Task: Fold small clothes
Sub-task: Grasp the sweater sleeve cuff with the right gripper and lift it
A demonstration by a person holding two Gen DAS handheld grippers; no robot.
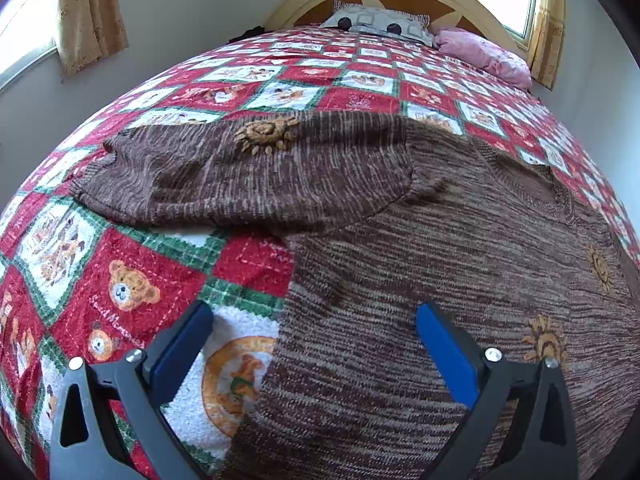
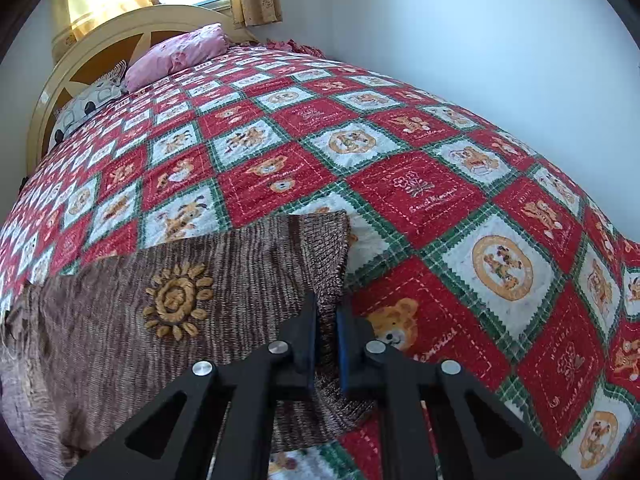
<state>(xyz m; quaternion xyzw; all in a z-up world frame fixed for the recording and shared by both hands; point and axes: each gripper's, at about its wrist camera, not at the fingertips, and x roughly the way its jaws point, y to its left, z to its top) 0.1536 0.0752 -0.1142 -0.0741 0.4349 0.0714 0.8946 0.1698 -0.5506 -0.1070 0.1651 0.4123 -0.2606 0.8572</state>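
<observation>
On the bed [image 1: 132, 300], the limp sweater [image 1: 400, 240] wants edge grips: right claw [image 2: 327, 316] pinches its hem, left claw [image 1: 316, 344] gapes.

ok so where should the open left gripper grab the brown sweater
On the sweater's side edge, which runs between the left gripper's open fingers. Come from the bare quilt side: the knit lies flat, so one finger must slide under that free edge.

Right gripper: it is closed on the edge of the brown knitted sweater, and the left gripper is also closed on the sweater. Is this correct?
Not quite. The right gripper is indeed closed on the edge of the brown knitted sweater, but the left gripper is open: in the left wrist view its blue pads stand wide apart above the sweater's edge, gripping nothing.
</observation>
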